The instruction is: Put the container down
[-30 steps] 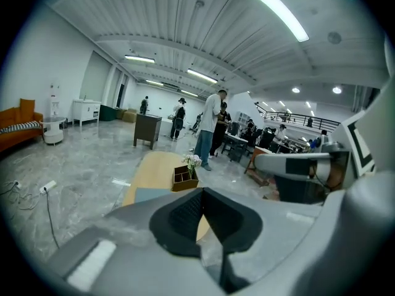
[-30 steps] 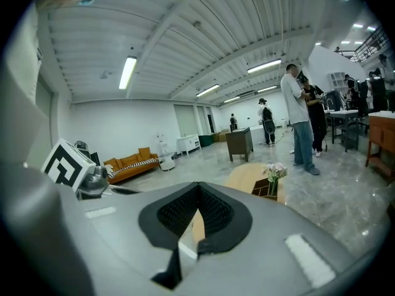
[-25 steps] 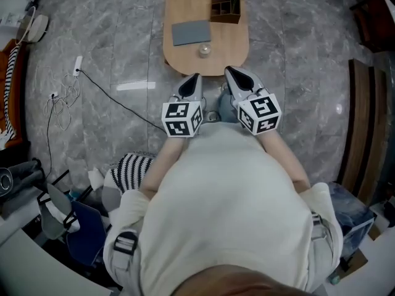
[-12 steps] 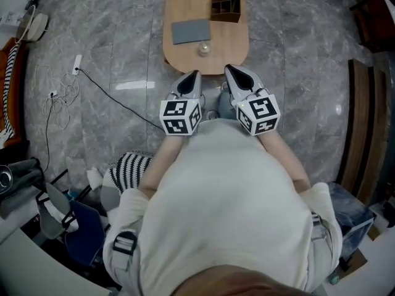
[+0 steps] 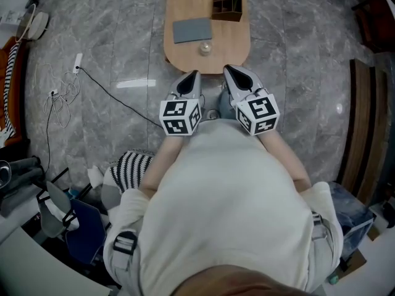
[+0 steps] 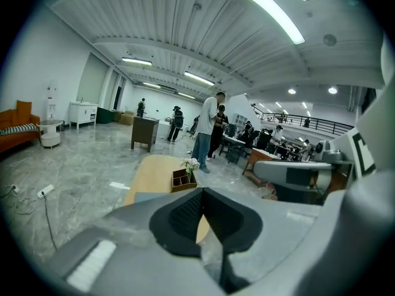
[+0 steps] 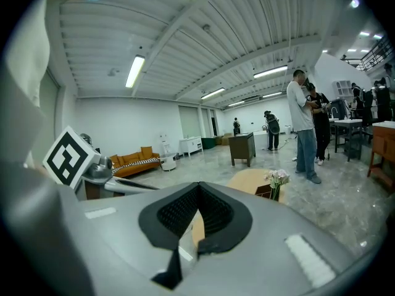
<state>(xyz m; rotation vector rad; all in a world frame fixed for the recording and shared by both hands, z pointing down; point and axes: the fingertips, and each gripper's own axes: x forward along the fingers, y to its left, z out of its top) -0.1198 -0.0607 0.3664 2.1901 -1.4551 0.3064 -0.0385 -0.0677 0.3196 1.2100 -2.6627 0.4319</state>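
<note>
A small clear glass container (image 5: 204,49) stands near the front end of an oval wooden table (image 5: 191,2). On the table behind it lie a grey pad (image 5: 191,31) and a dark wooden organiser with flowers (image 5: 226,6). I hold both grippers close to my chest, short of the table's edge. My left gripper (image 5: 196,74) is shut and holds nothing. My right gripper (image 5: 227,68) beside it has its pads together and is also empty. In the left gripper view the closed left gripper (image 6: 202,190) points at the organiser (image 6: 183,179). The right gripper (image 7: 197,185) points toward the flowers (image 7: 276,178).
A power strip with cables (image 5: 77,63) lies on the marble floor at the left, and an orange sofa (image 5: 9,97) stands beyond it. A striped item (image 5: 133,165) sits by my left side. People (image 6: 207,131) stand far behind the table next to a dark cabinet (image 6: 144,133).
</note>
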